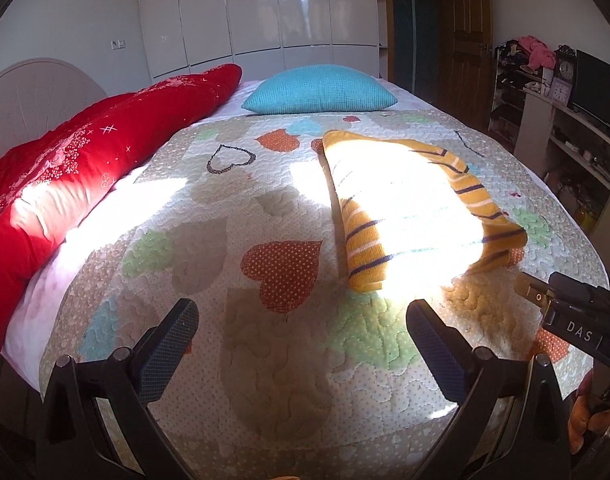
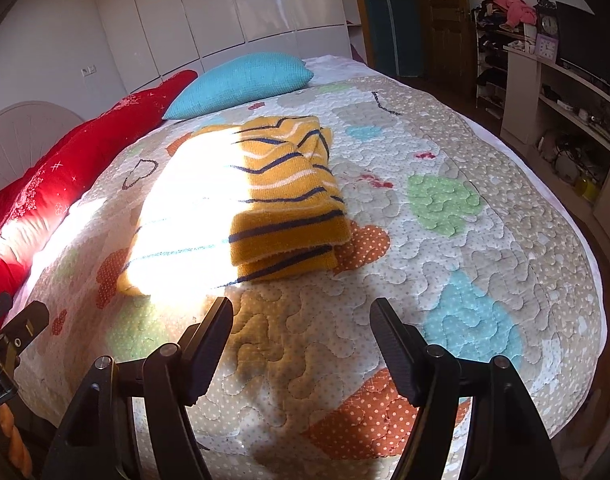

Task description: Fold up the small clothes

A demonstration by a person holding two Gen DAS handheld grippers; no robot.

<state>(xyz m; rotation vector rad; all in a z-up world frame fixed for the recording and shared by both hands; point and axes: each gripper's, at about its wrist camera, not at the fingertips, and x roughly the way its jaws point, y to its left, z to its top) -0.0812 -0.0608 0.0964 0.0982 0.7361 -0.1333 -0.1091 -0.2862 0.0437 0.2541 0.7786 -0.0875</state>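
Observation:
A small mustard-yellow sweater with navy and white stripes (image 1: 421,208) lies folded on the quilted bedspread (image 1: 265,320), half washed out by a patch of sunlight. In the right wrist view the same sweater (image 2: 289,216) lies just beyond the fingertips, with its folded edge toward me. My left gripper (image 1: 303,320) hovers open over the quilt, to the left of and nearer than the sweater, with nothing between its fingers. My right gripper (image 2: 301,316) stands open too, just short of the sweater's near edge, and holds nothing. The right gripper's body (image 1: 577,312) shows at the left view's right edge.
A long red cushion (image 1: 85,172) runs along the bed's left side. A turquoise pillow (image 1: 321,90) lies at the far end. White wardrobe doors (image 1: 257,12) stand behind. Shelves with clutter and clocks (image 1: 565,92) stand beyond the bed's right edge. A wooden door (image 1: 461,40) stands behind.

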